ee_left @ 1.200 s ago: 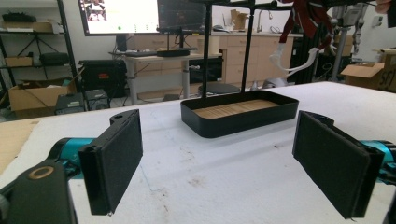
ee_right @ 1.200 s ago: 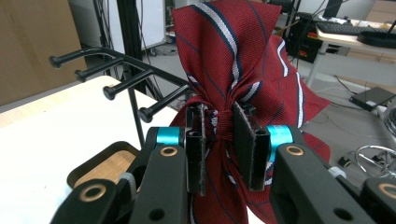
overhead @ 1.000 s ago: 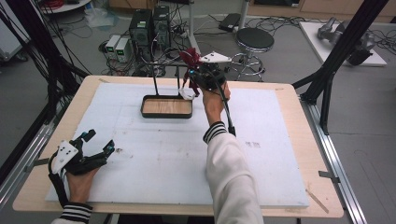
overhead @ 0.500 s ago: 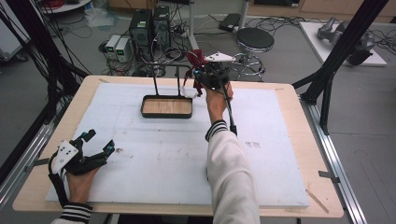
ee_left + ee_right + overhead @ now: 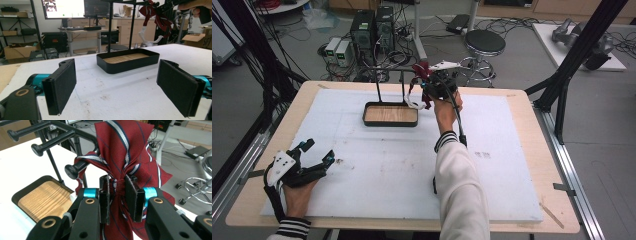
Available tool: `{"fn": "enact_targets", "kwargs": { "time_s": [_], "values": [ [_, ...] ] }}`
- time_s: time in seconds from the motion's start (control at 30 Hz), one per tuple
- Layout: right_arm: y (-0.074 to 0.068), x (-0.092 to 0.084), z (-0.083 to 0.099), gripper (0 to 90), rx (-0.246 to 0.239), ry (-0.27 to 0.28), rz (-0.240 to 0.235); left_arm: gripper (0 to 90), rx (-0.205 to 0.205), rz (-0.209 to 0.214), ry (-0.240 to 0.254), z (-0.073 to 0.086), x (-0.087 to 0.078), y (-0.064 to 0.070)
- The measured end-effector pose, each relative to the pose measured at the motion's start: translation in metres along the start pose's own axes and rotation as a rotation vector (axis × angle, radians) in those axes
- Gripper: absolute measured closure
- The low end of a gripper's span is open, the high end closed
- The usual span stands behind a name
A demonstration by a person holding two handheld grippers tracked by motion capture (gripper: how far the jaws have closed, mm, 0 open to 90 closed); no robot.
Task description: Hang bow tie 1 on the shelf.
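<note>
Right gripper: pads clamped on the knot of a red striped bow tie; the tie's lower part is cut off by the frame bottom behind the jaws, its right wing partly hidden behind the right pad. In the high view the tie is a small red bunch at the far middle of the table, details hard to make out; a white strap hangs below it. It sits just beside the right-hand pegs of a black rack; contact with a peg cannot be told. The rack rises from a black tray with a wooden floor; the tray's near corner is cropped in the right gripper view.

Left gripper: jaws spread wide, nothing between them; near left corner, well apart from the tray; its pads are cut by the frame edges. White table cover lies bare between the two grippers, with open room right of the tray.
</note>
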State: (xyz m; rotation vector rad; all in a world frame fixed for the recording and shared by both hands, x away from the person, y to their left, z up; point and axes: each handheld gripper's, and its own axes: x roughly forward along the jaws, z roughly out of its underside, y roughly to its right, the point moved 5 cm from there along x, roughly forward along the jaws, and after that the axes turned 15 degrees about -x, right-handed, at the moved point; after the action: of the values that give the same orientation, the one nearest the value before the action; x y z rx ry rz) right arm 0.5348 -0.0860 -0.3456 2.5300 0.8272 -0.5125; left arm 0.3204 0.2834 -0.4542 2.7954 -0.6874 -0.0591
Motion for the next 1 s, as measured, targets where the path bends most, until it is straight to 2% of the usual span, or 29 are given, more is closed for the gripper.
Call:
{"fn": "enact_targets", "kwargs": {
  "time_s": [0.3,0.4,0.5,0.57,0.6,0.67,0.77,0.87,0.97,1.0],
  "values": [
    [-0.001,0.002,0.006,74.8,0.01,-0.038,-0.034,16.4,0.0,0.001,0.001,0.0,0.0,0.0],
    [-0.001,0.002,0.011,74.8,0.013,-0.062,-0.049,16.4,0.0,0.002,0.001,0.0,0.0,0.0],
    [-0.002,0.003,0.017,74.7,0.018,-0.051,-0.052,16.3,0.0,0.0,0.001,0.0,0.0,0.0],
    [-0.002,0.004,0.026,74.4,0.04,-0.076,-0.059,16.3,0.001,0.001,0.0,0.0,0.0,0.0],
    [-0.002,0.005,0.03,73.9,0.056,-0.074,-0.063,16.3,0.001,0.001,0.001,0.0,0.0,0.0],
    [-0.001,0.005,0.034,72.1,0.09,-0.074,-0.101,16.4,0.001,0.001,0.001,0.0,0.0,0.0],
    [-0.001,0.004,0.032,71.6,0.077,-0.052,-0.109,16.4,0.001,-0.001,0.001,0.0,0.0,0.0],
    [-0.003,0.003,0.027,62.8,0.067,-0.028,-0.106,16.3,0.001,0.0,0.001,0.0,0.0,0.0],
    [-0.006,0.003,0.027,57.2,0.052,-0.04,-0.11,16.4,0.003,0.001,-0.002,0.0,0.0,0.0],
    [-0.006,0.003,0.027,51.5,0.059,-0.039,-0.115,16.4,0.003,0.001,-0.001,0.0,0.0,0.0]
  ]
}}
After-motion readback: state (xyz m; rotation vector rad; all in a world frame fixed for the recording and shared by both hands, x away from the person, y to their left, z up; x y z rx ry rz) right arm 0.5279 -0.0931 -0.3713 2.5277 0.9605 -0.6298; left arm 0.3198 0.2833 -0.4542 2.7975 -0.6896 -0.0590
